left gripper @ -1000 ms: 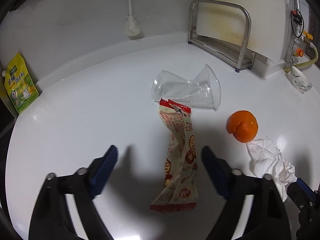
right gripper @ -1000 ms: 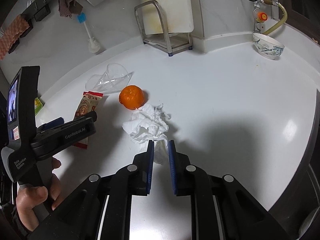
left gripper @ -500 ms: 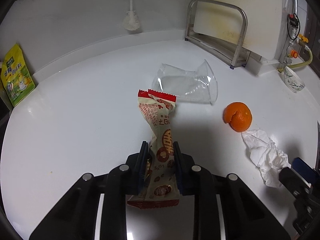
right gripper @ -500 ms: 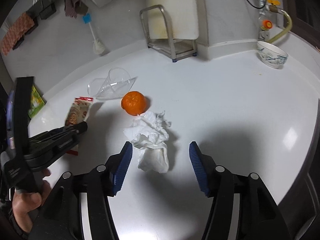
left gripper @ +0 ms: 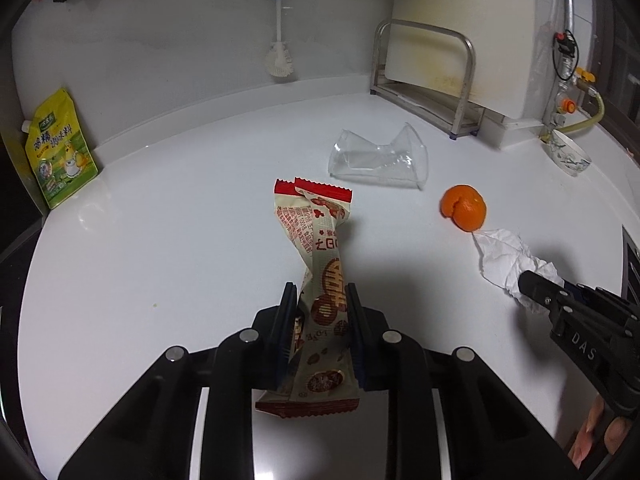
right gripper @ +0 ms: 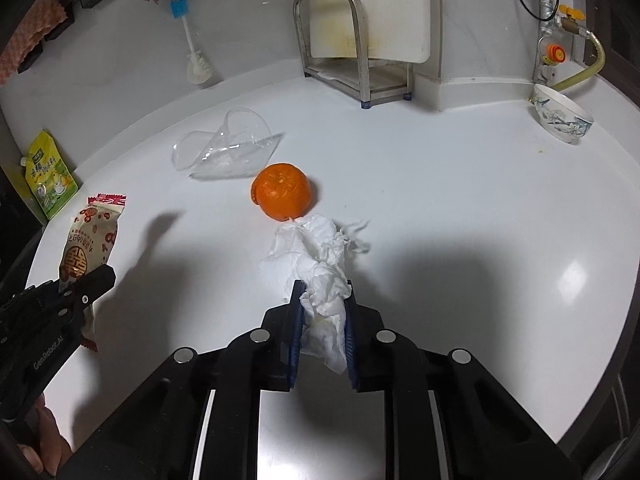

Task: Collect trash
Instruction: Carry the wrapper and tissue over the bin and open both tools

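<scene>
We hold the left gripper [left gripper: 319,300] closed on the snack wrapper [left gripper: 320,272]: the two blue pads press its narrow twisted middle, and its red top edge points away from us, above the white counter [left gripper: 160,260]. The lower end of the wrapper hangs between the black fingers, near the camera. Whether it still touches the counter we cannot tell.

Our right gripper [right gripper: 322,304] has just been closing, and now its pads pinch the near end of the crumpled tissue [right gripper: 316,256]. The rest of the tissue spreads forward on the counter, and its far tip touches the orange peel [right gripper: 282,196], or lies just beside it. From the left wrist view we see the same grip at the right edge, with the tissue between the orange peel and the dark fingers.

Beyond the peel, to the left, lies the crushed clear plastic cup [right gripper: 224,152] on its side, well apart from both grippers. At the far left a yellow pouch [left gripper: 60,148] leans on the wall. A brush with a blue handle [left gripper: 278,28] stands at the back wall, a metal rack [right gripper: 352,52] is at the far centre, and a patterned bowl [right gripper: 562,118] sits at the far right
</scene>
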Motion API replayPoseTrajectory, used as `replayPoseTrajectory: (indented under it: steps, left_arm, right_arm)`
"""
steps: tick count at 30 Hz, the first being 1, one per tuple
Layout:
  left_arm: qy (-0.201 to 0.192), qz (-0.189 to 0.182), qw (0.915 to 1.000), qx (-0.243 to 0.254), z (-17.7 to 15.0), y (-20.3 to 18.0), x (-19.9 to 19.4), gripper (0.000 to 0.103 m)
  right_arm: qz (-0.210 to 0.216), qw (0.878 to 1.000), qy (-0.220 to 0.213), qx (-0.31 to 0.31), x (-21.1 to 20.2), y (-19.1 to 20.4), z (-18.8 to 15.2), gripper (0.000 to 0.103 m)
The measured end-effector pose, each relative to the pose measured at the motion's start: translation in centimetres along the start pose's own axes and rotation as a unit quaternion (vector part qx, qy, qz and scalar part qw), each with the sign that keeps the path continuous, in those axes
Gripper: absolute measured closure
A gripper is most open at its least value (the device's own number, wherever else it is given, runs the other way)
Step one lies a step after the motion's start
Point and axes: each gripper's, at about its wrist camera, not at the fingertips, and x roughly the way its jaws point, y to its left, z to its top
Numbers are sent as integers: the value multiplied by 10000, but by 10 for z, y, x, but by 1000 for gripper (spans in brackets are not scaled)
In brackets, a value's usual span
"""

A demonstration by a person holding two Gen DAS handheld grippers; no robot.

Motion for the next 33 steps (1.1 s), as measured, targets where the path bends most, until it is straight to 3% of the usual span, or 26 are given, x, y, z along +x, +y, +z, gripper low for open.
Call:
replayPoseTrajectory:
  steps: [6,16,22,33]
  left_arm:
    - [-106,-83,9999,92,-31,-7,-38,79]
    - [-70,-374,9990,220,-105,-27,-102,79]
    - [-102,-541,9976,420,-143,-40,-137,79]
    - [11,-755,9946,712,-215,-64,-170,79]
  right_arm:
    - [113,9997,-156,165,-47,-1,-35,86]
    - [377,9959,-349,747,-135,-9,-144,86]
    - [303,9956,-494,731,-179,-9,-205,86]
    - [309,9947,-396,897,-204,-29,-287,86]
